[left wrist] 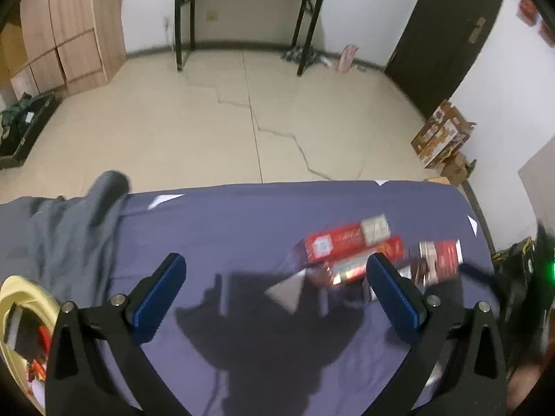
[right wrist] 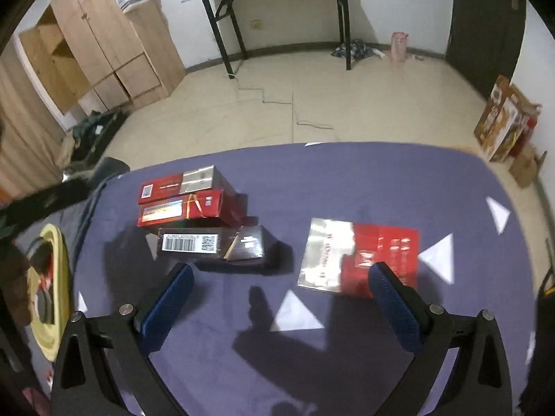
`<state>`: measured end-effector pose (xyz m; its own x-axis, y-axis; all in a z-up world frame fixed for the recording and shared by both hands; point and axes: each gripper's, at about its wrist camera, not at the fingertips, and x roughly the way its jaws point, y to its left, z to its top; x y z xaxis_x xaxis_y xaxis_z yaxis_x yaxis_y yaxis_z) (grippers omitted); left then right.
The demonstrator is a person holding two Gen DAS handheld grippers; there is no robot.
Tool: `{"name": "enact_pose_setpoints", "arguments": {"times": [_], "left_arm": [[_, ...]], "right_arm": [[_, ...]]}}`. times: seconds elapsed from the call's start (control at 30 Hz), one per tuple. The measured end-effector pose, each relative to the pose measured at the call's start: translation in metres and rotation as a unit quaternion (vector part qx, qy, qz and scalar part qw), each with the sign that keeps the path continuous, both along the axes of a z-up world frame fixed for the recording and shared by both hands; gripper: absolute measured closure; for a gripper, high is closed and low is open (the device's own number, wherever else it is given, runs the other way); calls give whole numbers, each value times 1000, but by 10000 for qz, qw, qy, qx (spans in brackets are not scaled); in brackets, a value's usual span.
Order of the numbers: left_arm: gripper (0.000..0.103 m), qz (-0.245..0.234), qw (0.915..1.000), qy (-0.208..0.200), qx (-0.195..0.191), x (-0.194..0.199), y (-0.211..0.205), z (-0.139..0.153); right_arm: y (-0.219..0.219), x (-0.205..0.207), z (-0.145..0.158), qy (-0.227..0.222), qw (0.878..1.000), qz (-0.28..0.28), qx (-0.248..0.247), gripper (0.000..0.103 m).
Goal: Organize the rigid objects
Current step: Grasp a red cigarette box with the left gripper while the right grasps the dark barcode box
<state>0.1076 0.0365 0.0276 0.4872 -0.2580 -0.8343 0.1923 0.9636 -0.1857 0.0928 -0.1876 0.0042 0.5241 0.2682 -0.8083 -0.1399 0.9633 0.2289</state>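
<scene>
Both jaws wide and empty: right hand-held gripper (right wrist: pixel 281 277) is nearer the flat red-silver box (right wrist: pixel 360 256), just ahead at its right finger, long axis crosswise; left hand-held gripper (left wrist: pixel 275 279) has the stacked boxes (left wrist: pixel 350 249) ahead-right.

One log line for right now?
left gripper: open, empty | right gripper: open, empty | three boxes grouped | flat box apart

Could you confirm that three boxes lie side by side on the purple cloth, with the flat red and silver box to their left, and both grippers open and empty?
Not quite: the flat red and silver box lies to the right of the three boxes, as the right wrist view shows. The rest holds: they lie on the purple cloth, and the left gripper and right gripper are open and empty.
</scene>
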Motion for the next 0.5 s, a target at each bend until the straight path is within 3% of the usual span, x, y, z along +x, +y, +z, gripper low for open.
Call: {"name": "enact_pose_setpoints", "arguments": {"times": [0.2,0.5], "left_arm": [[0,342,9960,820,-16,47,-40,-15],[0,-79,9823,1855,262,71,-84,-30]], "right_arm": [[16,17,-10,71,9998,151,74,0],[43,16,-23,-107,9992,318,-235,0]]}}
